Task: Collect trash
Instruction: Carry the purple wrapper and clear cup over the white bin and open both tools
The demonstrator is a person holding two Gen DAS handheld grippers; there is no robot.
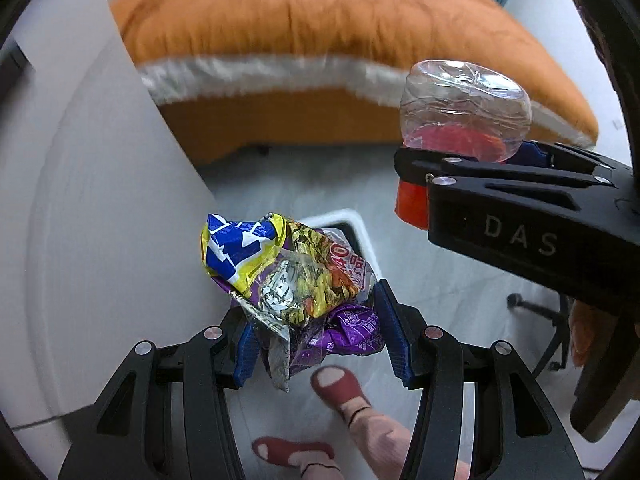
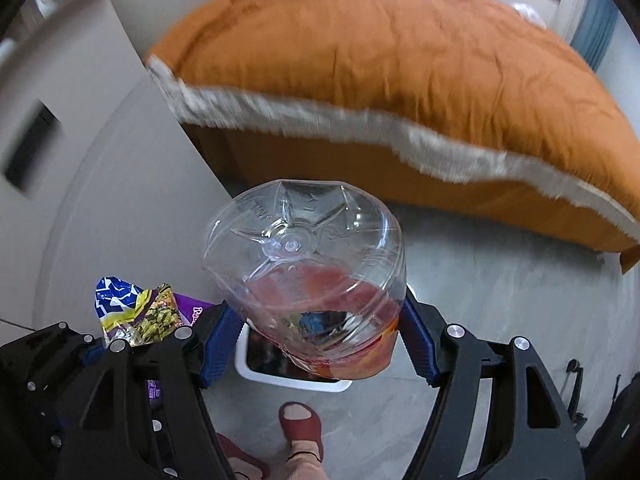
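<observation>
My left gripper (image 1: 316, 332) is shut on a crumpled bundle of snack wrappers (image 1: 288, 276), yellow, blue and purple, held above the floor. The wrappers also show at the lower left of the right wrist view (image 2: 136, 310). My right gripper (image 2: 316, 340) is shut on a clear plastic bottle with a red label (image 2: 304, 272), bottom end facing the camera. The bottle (image 1: 464, 112) and the right gripper (image 1: 472, 164) show at the upper right of the left wrist view. A white trash bin with a dark inside (image 2: 280, 364) stands on the floor below both grippers; its rim (image 1: 352, 228) shows behind the wrappers.
A bed with an orange blanket and white fringe (image 2: 400, 64) fills the background. A white cabinet or wall panel (image 1: 100, 200) stands at the left. The person's feet in red slippers (image 1: 340, 388) are on the grey floor. A dark stand (image 1: 540, 312) is at the right.
</observation>
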